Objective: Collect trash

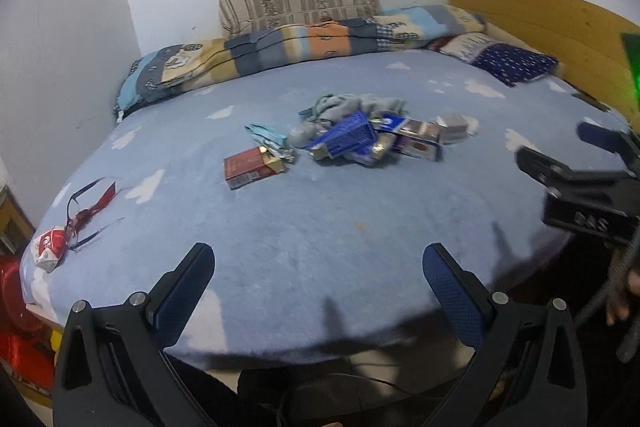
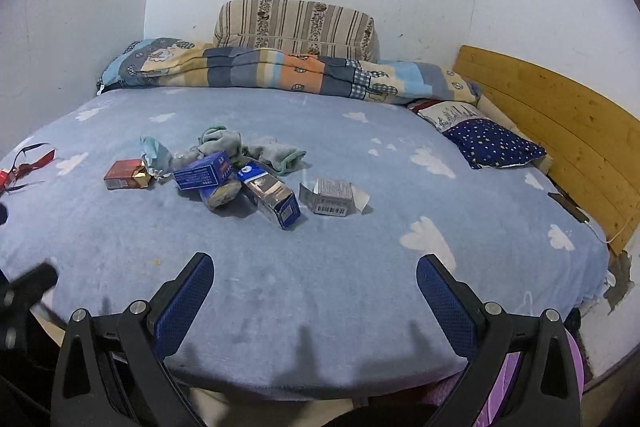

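Approach stage: both tools empty, trash uncollected on the bed.

Left wrist view: my left gripper (image 1: 318, 277) hangs over the near edge of the bed (image 1: 320, 247), fingers spread apart, gripping nothing. The trash pile (image 1: 360, 137) lies mid-bed; a red pack (image 1: 253, 167) sits just left of it. My right gripper (image 1: 560, 155) shows right of the pile, blurred.
Right wrist view: its fingers stand apart, empty; the grey carton (image 2: 332, 197) lies just right of the pile. I judge the next move is a reach forward to the nearest piece.

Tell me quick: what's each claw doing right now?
Left claw: open, holding nothing, above the bed's near edge.
Right claw: open, holding nothing.
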Available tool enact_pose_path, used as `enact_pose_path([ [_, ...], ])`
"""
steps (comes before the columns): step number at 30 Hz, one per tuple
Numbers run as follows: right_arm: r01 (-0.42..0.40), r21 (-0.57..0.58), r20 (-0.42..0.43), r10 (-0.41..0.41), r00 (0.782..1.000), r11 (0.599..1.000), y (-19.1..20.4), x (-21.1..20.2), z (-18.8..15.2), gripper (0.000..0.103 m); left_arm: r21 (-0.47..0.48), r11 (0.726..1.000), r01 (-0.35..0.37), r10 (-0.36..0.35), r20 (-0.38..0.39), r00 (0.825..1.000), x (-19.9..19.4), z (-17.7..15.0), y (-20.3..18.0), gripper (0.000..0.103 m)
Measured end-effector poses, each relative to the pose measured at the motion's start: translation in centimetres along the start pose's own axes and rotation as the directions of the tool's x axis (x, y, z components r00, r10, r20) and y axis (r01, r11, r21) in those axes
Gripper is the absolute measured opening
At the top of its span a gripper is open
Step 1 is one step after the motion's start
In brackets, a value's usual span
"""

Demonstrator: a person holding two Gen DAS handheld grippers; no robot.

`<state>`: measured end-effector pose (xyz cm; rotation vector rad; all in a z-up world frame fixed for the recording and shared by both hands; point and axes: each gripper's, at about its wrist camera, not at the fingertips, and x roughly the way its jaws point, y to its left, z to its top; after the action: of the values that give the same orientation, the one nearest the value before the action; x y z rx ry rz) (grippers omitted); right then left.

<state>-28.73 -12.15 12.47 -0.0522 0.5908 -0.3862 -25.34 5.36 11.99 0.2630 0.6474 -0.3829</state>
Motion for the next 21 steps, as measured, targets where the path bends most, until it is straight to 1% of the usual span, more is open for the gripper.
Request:
enact_pose_path([
  [3,0.002,0.009,0.000,-0.002,1.000,1.000,-0.2,0.0,-0.1,0.102,-0.013,1.000,0.024,-0.024,-0.018,1.000,-0.7,-0.4,0.0,0.103],
  [7,0.006,0.010,-0.001,-0.006,1.000,1.000,-0.3,-0.1,-0.1,0.102,-0.024,0.999,0.048,-0.049,-0.022,0.999,-1.5,-0.9,0.2,0.103],
  [9,0.010,0.003,-0.002,-0.010,1.000,1.000,-0.2,-0.1,-0.2,0.102,-0.030,0.997,0.066,-0.067,-0.017,0.998,-1.9,-1.1,0.3,0.103],
  [16,0.013,-0.006,0.000,-0.013,1.000,1.000,-0.2,-0.2,-0.2,0.102,-0.044,0.995,0.095,-0.095,0.001,0.995,-2.7,-1.5,0.9,0.103],
  [21,0.016,-0.003,0.000,-0.016,1.000,1.000,-0.2,-0.2,-0.2,0.102,-0.024,0.993,0.113,-0.113,0.015,0.994,-3.0,-1.7,0.9,0.103],
])
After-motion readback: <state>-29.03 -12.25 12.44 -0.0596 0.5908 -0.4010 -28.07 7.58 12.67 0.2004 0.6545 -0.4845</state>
